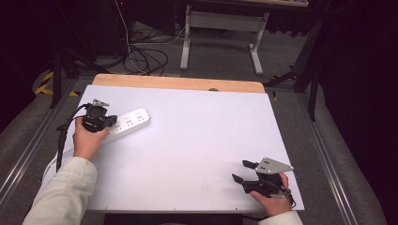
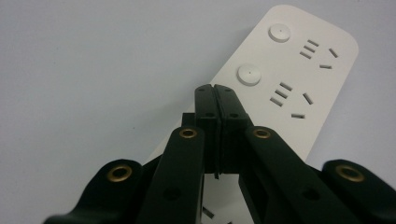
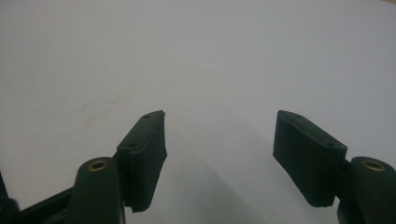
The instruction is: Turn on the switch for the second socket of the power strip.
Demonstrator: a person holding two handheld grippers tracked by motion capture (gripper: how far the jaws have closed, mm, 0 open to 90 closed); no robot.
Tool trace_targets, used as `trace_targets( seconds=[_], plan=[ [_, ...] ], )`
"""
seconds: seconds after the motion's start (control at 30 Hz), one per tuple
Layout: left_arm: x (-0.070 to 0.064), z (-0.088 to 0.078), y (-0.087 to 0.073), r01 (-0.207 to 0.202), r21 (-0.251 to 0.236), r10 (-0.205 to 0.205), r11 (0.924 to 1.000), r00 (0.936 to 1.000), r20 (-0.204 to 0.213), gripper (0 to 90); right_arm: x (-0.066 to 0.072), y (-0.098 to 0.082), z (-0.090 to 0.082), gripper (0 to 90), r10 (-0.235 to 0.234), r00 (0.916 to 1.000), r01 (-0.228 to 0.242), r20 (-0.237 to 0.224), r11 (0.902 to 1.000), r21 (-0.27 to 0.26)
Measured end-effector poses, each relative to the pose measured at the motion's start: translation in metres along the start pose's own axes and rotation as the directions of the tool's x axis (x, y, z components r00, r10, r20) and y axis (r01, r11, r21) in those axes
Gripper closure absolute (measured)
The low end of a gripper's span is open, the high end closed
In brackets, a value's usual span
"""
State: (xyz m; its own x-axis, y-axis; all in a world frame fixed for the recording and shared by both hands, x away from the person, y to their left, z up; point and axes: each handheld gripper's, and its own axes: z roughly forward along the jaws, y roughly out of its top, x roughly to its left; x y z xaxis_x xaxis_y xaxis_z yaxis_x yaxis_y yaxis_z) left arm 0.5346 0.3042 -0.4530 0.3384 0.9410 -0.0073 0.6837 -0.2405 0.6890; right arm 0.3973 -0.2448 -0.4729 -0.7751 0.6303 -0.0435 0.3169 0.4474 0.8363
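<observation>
A white power strip (image 1: 130,122) lies at the table's left, with round buttons and socket slots on top (image 2: 289,79). My left gripper (image 1: 110,121) is over the strip's middle; in the left gripper view (image 2: 215,88) its jaws are pressed together with nothing between them, tips just above the strip. My right gripper (image 1: 244,171) rests near the front right corner of the table. Its jaws (image 3: 219,135) stand wide apart over bare white tabletop, holding nothing.
The white tabletop (image 1: 197,140) has a wooden strip along its far edge (image 1: 178,83). A black cable (image 1: 63,136) trails from the left gripper off the table's left side. Behind the table stand a white desk frame (image 1: 220,33) and loose cables on the floor (image 1: 145,58).
</observation>
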Motion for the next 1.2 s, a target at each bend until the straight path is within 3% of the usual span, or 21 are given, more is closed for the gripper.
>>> trace_targets(
  seconds=[0.17, 0.4, 0.8, 1.2],
  plan=[
    [-0.001, 0.000, 0.000, -0.017, -0.001, 0.017, 0.9999, 0.9998, -0.009, 88.7, 0.000, 0.000, 0.000, 35.0, -0.002, 1.0000, 0.002, 0.001, 1.0000, 0.002],
    [-0.008, 0.001, 0.000, -0.093, 0.007, 0.094, 0.9956, 0.9931, -0.070, 89.1, 0.000, 0.000, 0.000, 35.0, -0.003, 1.0000, 0.003, 0.000, 1.0000, 0.002],
    [-0.013, 0.003, 0.000, -0.088, 0.015, 0.090, 0.9960, 0.9914, -0.095, 89.6, 0.001, 0.000, 0.000, 35.0, -0.006, 1.0000, 0.006, -0.005, 1.0000, 0.004],
    [-0.013, 0.004, 0.000, -0.058, 0.015, 0.059, 0.9982, 0.9943, -0.089, 89.7, 0.001, 0.000, 0.000, 34.9, -0.009, 0.9999, 0.009, -0.006, 0.9999, 0.008]
  ],
)
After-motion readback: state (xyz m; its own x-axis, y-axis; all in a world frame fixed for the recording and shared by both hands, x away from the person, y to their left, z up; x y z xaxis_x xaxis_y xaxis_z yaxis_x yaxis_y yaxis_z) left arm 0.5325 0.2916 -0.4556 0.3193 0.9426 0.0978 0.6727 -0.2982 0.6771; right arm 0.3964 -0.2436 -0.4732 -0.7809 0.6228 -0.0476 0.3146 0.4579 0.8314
